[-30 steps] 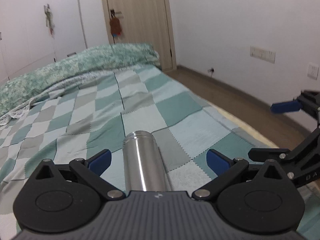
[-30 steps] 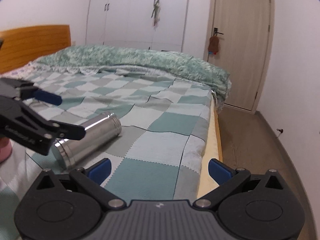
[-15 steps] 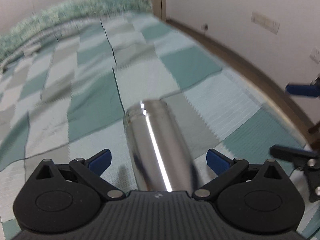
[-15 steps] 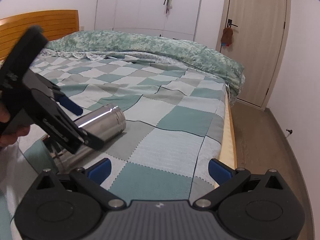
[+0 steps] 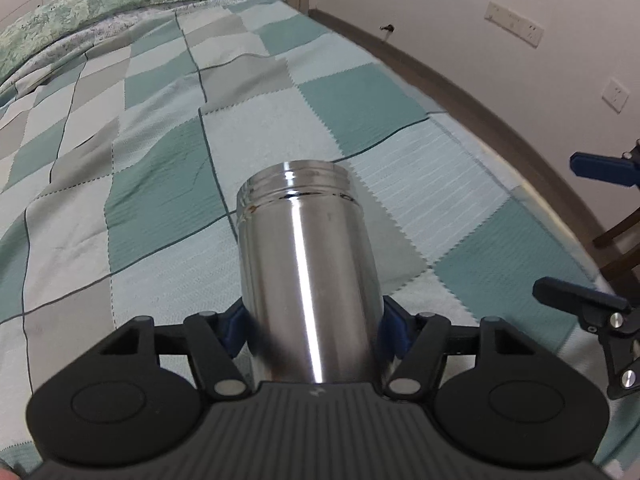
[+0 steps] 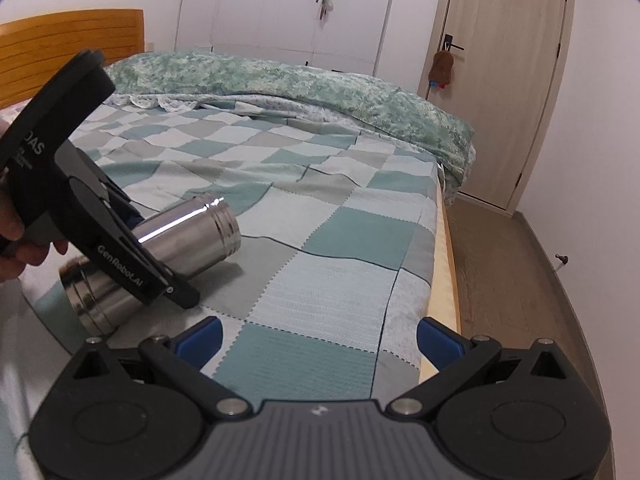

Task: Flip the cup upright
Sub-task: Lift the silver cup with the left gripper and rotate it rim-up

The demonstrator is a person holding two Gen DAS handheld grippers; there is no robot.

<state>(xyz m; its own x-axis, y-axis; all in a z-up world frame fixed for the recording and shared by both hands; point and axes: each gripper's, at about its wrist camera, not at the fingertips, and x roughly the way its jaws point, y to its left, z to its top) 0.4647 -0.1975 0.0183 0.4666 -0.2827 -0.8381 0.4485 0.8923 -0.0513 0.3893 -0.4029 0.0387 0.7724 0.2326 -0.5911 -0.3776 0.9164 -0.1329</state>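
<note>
Left gripper [image 5: 312, 332] now clamped on steel cup [image 5: 308, 264], earlier wide apart; right gripper [image 6: 320, 340] fingers stay apart over bed [image 6: 340, 240].

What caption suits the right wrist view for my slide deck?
Left tool clamps the steel cup lying on the checkered bedspread; right tool waits open.
</note>
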